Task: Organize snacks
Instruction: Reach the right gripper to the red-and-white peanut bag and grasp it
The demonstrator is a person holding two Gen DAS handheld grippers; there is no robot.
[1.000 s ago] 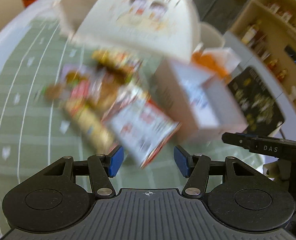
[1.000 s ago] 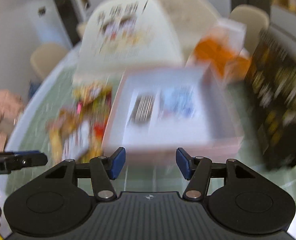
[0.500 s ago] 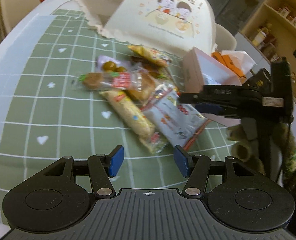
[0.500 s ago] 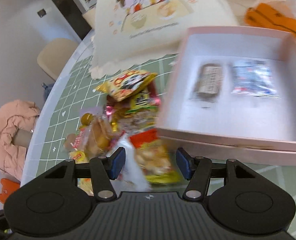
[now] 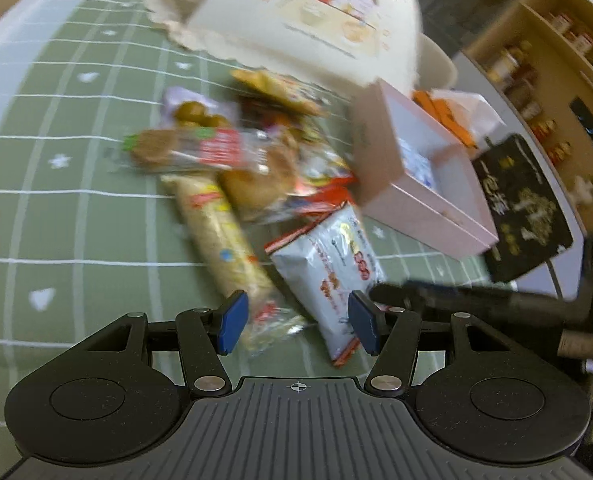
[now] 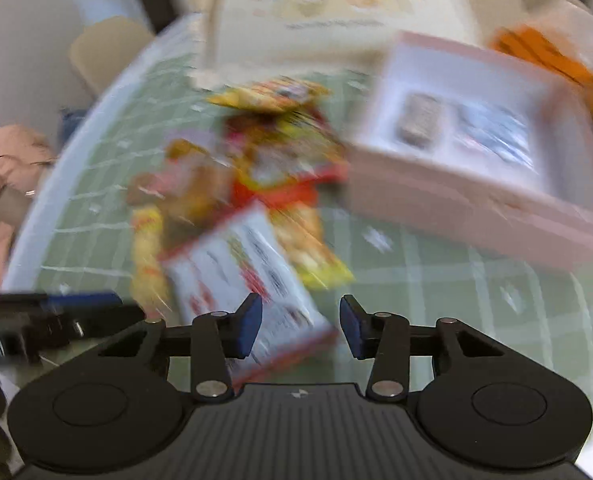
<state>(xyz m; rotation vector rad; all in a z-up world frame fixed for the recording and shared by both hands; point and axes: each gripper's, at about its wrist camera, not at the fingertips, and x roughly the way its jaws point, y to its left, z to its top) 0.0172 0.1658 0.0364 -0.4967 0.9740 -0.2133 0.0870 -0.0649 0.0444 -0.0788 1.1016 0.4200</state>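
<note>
A heap of snack packets [image 5: 232, 152] lies on the green checked tablecloth [image 5: 56, 220]. Nearest is a white packet [image 5: 328, 256] with red print. The open pink box [image 5: 424, 200] stands to the right of the heap and holds two small packets [image 6: 420, 120]. My left gripper [image 5: 296, 322] hangs open over the end of a long beige bar [image 5: 220, 240], gripping nothing. My right gripper [image 6: 301, 324] has its jaws closing, and the near corner of the white packet [image 6: 232, 268] fills the gap between them. In the left wrist view the right gripper [image 5: 380, 292] reaches in at that packet's right edge.
A cream bag [image 5: 296, 12] with a cartoon print stands behind the heap. A black box [image 5: 524, 208] and an orange bag [image 5: 444, 108] lie right of the pink box. Shelves [image 5: 556, 40] stand far right. A chair [image 6: 104, 48] and a pink bundle [image 6: 0, 184] are past the table's left edge.
Both grippers have come closer to the heap. The right gripper's jaws have narrowed around the white packet's corner. The left gripper's jaws stand as wide as before.
</note>
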